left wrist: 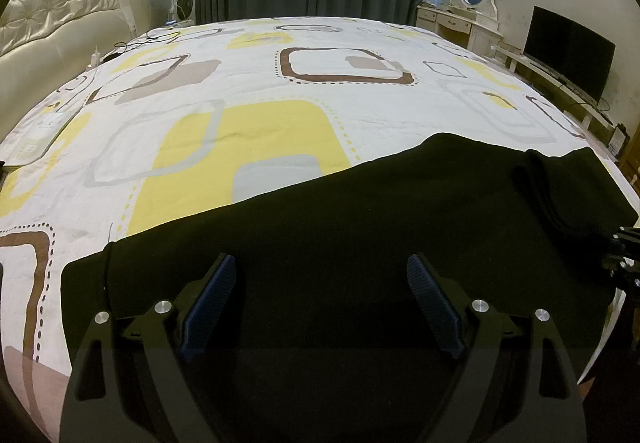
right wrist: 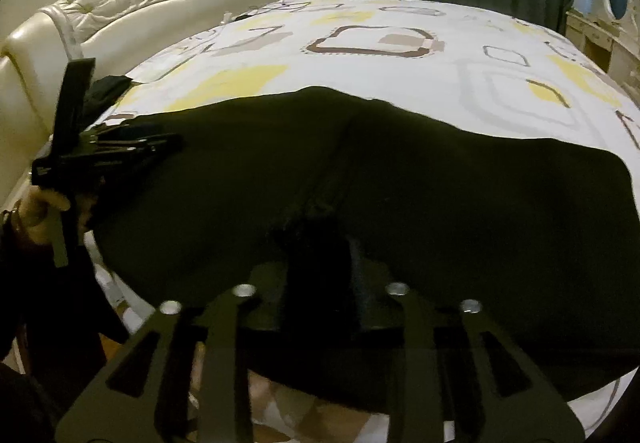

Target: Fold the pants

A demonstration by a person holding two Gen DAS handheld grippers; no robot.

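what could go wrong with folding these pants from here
1. The black pants lie right at the bed's near edge; in the right wrist view fabric overhangs the bedspread, so a tug could slide them off.
2. A raised bunch of cloth sits in front of the right tool; it is too dark to tell whether the tool grips it. If left, it could fold into a lump.
3. The left tool hangs open with nothing gripped, so that side may shift.
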